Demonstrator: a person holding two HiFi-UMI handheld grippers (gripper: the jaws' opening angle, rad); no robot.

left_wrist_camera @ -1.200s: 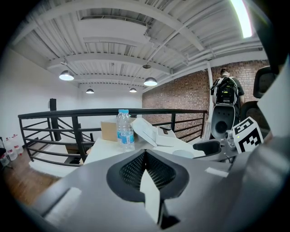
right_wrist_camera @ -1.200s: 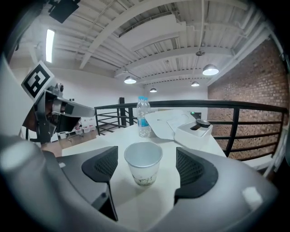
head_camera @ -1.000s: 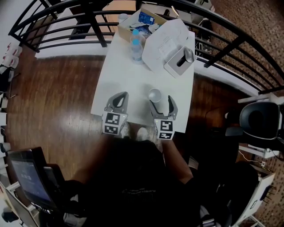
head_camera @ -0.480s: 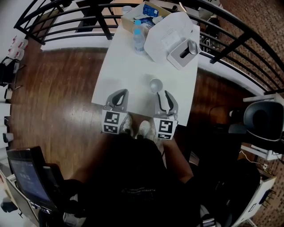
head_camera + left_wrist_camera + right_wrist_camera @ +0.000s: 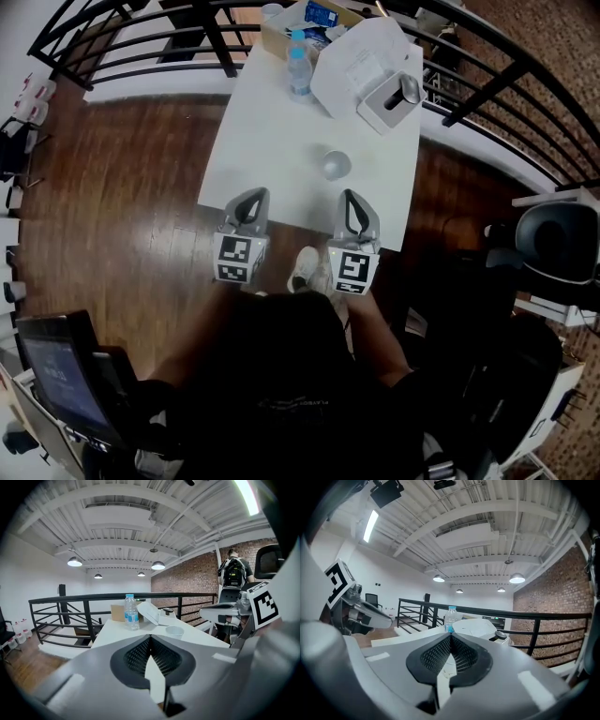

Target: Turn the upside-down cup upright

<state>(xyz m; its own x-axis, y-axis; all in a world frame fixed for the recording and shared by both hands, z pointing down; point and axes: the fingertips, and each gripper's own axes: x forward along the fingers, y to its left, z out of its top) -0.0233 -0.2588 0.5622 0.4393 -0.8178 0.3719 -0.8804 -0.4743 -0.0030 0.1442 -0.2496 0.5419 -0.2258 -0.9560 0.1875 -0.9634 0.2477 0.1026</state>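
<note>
The small white cup (image 5: 335, 164) stands mouth up on the white table (image 5: 272, 141), and it also shows in the left gripper view as the cup (image 5: 175, 631). My right gripper (image 5: 350, 197) hangs near the table's front edge, a short way back from the cup and apart from it. Its jaws have just been closing and are shut with nothing between them, as the right gripper (image 5: 450, 637) shows. My left gripper (image 5: 251, 197) is level with it on the left, also shut and empty, seen as the left gripper (image 5: 150, 638).
At the table's far end stand a water bottle (image 5: 299, 70), a cardboard box (image 5: 300, 19), white sheets (image 5: 361, 56) and a white device (image 5: 394, 98). A black railing (image 5: 141, 47) runs behind the table. An office chair (image 5: 553, 234) is at the right.
The right gripper held the cup between open jaws, let it go on the table, drew back toward the front edge and closed. The left gripper also drew back slightly.
</note>
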